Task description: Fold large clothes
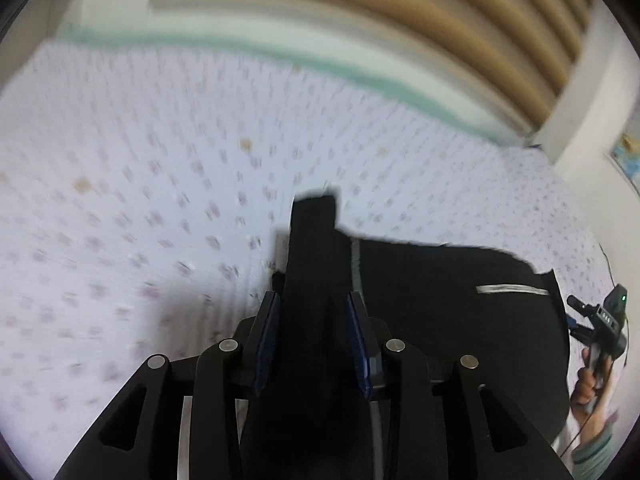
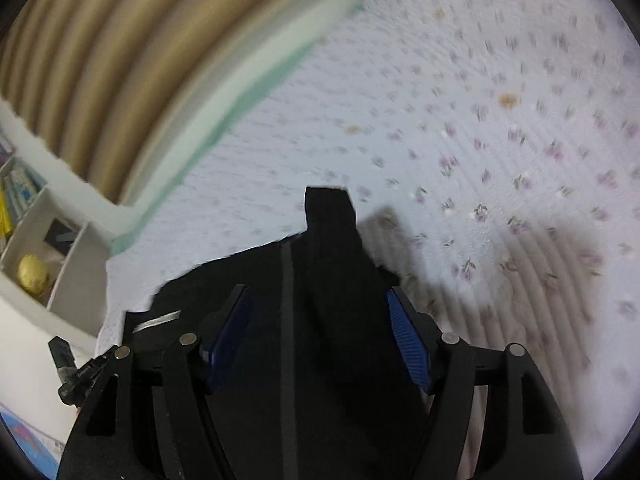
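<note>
A large black garment [image 1: 440, 300] with a thin grey stripe lies over a flowered white bedsheet [image 1: 140, 200]. My left gripper [image 1: 314, 308] is shut on a bunched fold of the black garment, which sticks up past the blue pads [image 1: 268, 340]. In the right wrist view the same garment [image 2: 248, 280] fills the lower middle. A fold of it rises between the fingers of my right gripper [image 2: 318, 304], whose blue pads [image 2: 408, 340] stand wide apart. The other gripper shows at the right edge of the left wrist view [image 1: 600, 320] and at the lower left of the right wrist view [image 2: 76, 372].
A wooden slatted headboard [image 1: 400, 20] and a green-edged mattress border [image 1: 360, 72] run along the far side of the bed. A white shelf unit [image 2: 44, 248] with a yellow round object [image 2: 34, 274] stands left of the bed. Both views are motion-blurred.
</note>
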